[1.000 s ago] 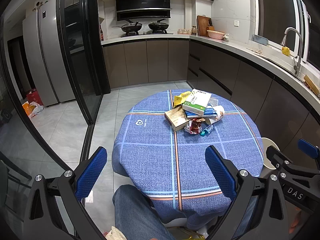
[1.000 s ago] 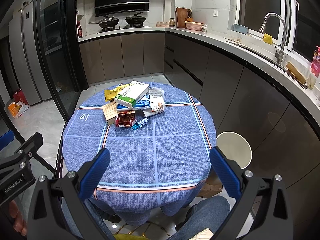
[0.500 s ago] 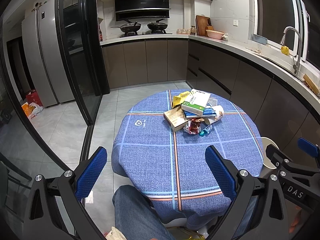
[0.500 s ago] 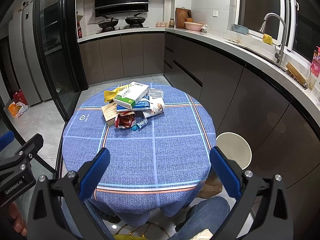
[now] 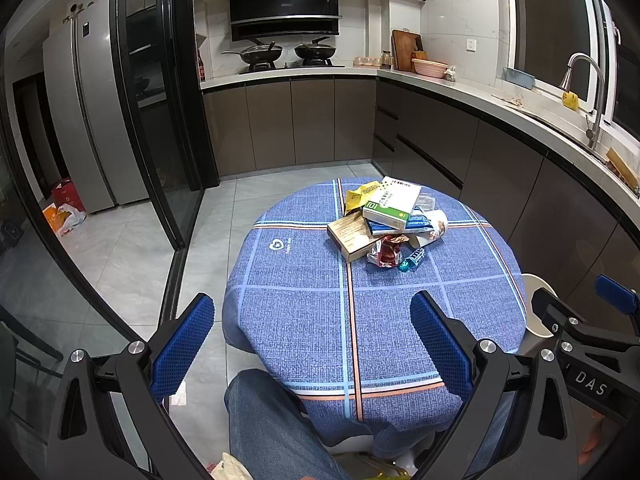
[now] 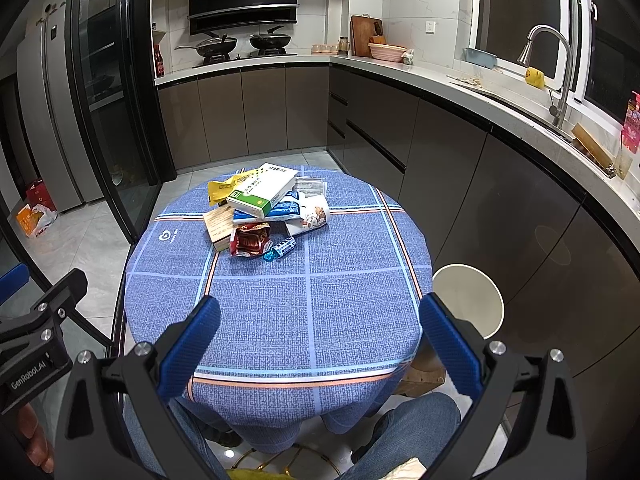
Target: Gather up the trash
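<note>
Both the left tongs (image 5: pixel 310 344) and the right tongs (image 6: pixel 320 344) are hanging spread wide over the near edge of the round surface (image 6: pixel 352 304), gripping nothing. The trash pile (image 6: pixel 264 216) is lying on the far half, and a white bin (image 6: pixel 476 300) is standing on the floor to the right.

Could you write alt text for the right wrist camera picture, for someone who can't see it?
A pile of trash sits on a round table with a blue checked cloth in a kitchen. The open right claw hovers empty near the table's front edge, and a white bin stands beside the table.
</note>
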Available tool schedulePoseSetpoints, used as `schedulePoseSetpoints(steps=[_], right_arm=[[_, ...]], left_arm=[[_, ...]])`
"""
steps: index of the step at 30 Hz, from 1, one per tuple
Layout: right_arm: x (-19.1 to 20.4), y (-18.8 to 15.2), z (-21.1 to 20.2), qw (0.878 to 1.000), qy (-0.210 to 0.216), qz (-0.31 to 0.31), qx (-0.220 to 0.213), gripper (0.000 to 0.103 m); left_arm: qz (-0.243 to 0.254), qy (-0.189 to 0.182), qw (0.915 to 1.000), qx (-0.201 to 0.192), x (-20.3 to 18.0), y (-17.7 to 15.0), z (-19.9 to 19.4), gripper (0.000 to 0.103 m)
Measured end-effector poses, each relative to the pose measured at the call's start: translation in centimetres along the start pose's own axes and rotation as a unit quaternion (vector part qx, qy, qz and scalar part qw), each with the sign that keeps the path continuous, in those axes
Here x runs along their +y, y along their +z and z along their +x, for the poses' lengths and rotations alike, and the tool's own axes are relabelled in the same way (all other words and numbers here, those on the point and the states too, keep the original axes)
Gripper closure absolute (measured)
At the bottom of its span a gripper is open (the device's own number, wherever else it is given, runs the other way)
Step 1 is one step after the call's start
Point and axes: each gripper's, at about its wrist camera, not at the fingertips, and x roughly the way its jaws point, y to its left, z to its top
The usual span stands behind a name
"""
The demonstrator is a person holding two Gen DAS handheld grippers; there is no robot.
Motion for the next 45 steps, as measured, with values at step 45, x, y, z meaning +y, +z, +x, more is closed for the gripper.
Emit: schedulePoseSetpoints(steps=[45], right_arm=[[-0.2,0.0,2.3,1.000,0.013,0.000,0.010,0.003]], left_arm=[[-0.010,-0.006,0.9996,0.025,0.7,0.5,3.0,0.008]])
